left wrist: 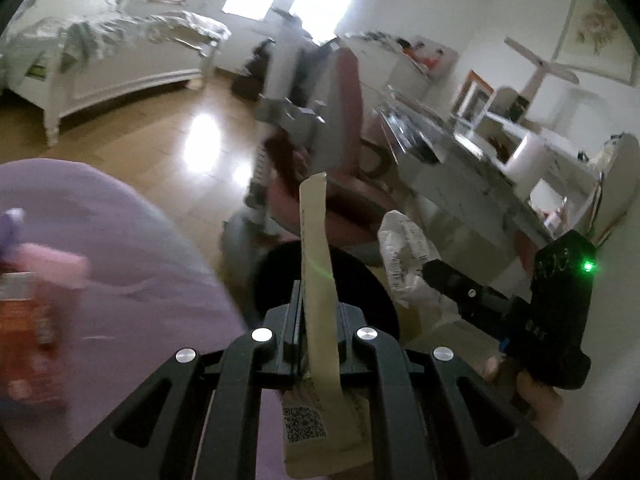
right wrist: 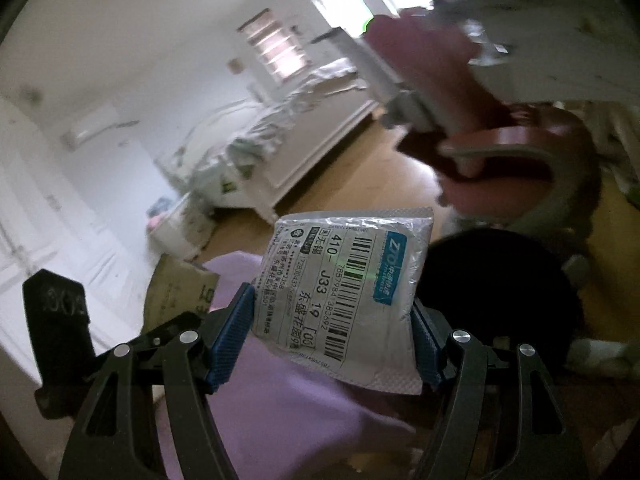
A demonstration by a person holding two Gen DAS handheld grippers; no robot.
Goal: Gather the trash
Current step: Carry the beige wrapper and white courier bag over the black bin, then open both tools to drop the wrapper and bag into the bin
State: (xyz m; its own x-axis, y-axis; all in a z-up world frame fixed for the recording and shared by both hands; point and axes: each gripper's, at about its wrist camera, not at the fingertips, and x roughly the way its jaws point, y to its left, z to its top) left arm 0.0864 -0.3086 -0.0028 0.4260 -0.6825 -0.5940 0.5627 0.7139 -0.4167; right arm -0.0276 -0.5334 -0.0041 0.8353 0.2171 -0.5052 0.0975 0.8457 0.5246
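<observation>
You have two pieces of trash in hand — one per side. Your left tongs (left wrist: 316,312) are clamped nearly together on a flat brown paper envelope (left wrist: 318,288); your right tongs (right wrist: 332,332) stand wide, clamped on a silver courier pouch (right wrist: 344,292). One black bin (right wrist: 496,292) sits on the floor just ahead. By my reading, pickup is done — dropping both in remains.

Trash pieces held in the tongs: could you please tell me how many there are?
2. A tan paper envelope is pinched in the left tongs; a white courier mailer bag is clamped in the right tongs. More may lie unseen.
</observation>
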